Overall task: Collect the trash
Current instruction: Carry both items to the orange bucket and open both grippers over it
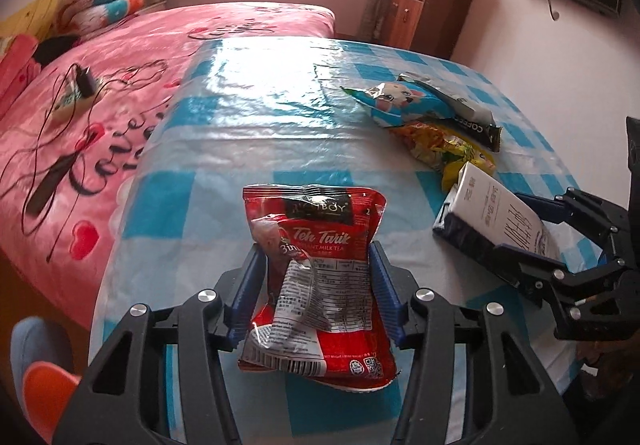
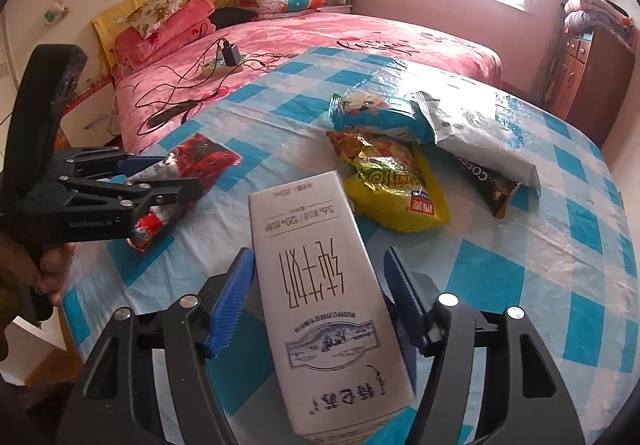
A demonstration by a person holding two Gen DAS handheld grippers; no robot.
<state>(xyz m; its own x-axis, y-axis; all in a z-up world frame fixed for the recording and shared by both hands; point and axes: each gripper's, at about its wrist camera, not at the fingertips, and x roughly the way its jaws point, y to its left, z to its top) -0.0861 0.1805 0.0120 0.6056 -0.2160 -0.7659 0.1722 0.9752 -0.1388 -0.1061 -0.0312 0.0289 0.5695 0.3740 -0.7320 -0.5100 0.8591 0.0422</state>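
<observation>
Left gripper [image 1: 316, 277] clamps red tea sachet [image 1: 320, 245]. Right gripper [image 2: 320, 305] straddles white milk carton [image 2: 320, 285], grip unconfirmed; 3 wrappers at 1 o'clock.

Carton [image 2: 320, 297] — near end cut off by the frame's lower edge in the right wrist view; in the left wrist view its near part is hidden behind the right gripper [image 1: 516, 229].
Red sachet [image 2: 188, 173] — middle covered by the left gripper [image 2: 168, 185]; small print too fine to read.
Coffee stick [image 2: 492, 181] — far end buried under the grey pouch [image 2: 480, 137].
Yellow bag [image 1: 444, 145] — partly hidden behind the carton.
Bench [image 2: 520, 265] — near edge out of frame.
</observation>
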